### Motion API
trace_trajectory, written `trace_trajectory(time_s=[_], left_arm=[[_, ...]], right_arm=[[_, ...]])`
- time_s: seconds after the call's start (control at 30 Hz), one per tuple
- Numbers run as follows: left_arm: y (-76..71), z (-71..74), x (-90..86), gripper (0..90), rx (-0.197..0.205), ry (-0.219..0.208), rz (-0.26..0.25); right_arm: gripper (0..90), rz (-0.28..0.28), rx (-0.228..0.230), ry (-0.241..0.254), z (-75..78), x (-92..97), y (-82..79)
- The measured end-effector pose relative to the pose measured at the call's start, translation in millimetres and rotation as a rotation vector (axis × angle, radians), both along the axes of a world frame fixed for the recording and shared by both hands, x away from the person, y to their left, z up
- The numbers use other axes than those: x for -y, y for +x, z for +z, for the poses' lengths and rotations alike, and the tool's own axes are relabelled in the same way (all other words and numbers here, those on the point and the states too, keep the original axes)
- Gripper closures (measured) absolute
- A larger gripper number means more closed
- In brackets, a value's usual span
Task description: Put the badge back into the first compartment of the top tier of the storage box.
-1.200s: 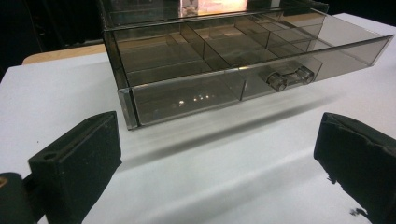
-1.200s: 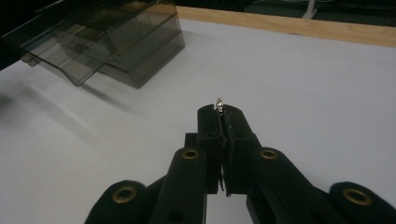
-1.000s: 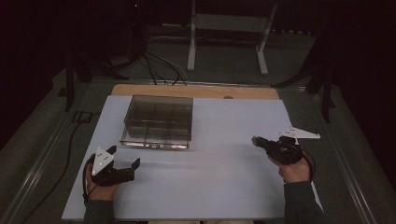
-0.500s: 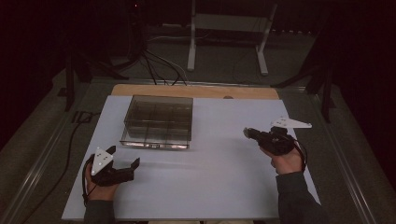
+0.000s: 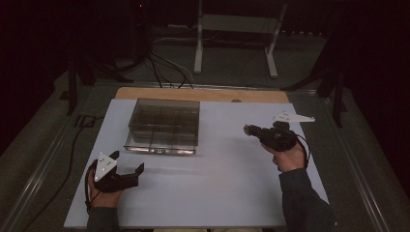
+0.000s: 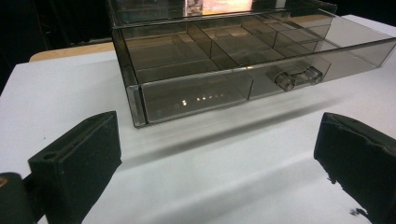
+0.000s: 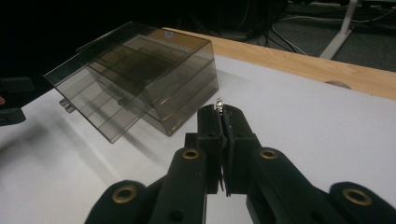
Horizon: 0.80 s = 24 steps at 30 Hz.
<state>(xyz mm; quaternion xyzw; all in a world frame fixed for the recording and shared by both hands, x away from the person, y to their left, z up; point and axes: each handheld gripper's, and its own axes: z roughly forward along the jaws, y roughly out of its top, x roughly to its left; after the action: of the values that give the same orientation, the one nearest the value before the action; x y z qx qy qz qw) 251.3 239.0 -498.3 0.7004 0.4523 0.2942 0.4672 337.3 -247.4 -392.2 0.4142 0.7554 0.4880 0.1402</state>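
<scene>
Small metal piece [image 7: 219,101]: you pinch it at the very tips of your right jaws, glinting above the white surface [image 5: 217,164], to the right of the box.
Right gripper [image 5: 249,129]: jaws pressed together on that piece, held above the surface and pointing left toward the box.
Smoky clear box [image 5: 163,125]: sits on the back left part of the surface, its divided drawer [image 6: 243,65] pulled out toward you.
Left gripper [image 5: 126,166]: jaws spread wide, low over the surface just in front of the drawer, holding nothing.
Wooden edge [image 5: 203,94]: runs behind the white surface.
</scene>
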Motion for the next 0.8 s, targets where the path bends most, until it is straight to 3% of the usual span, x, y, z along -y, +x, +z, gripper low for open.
trace_trajectory(time_s=[0.8], left_arm=[[-0.4,-0.2,0.2,1.7,-0.004,0.008,-0.004]], right_arm=[[87.7,0.044,0.022,0.010,13.5,-36.3,16.1]])
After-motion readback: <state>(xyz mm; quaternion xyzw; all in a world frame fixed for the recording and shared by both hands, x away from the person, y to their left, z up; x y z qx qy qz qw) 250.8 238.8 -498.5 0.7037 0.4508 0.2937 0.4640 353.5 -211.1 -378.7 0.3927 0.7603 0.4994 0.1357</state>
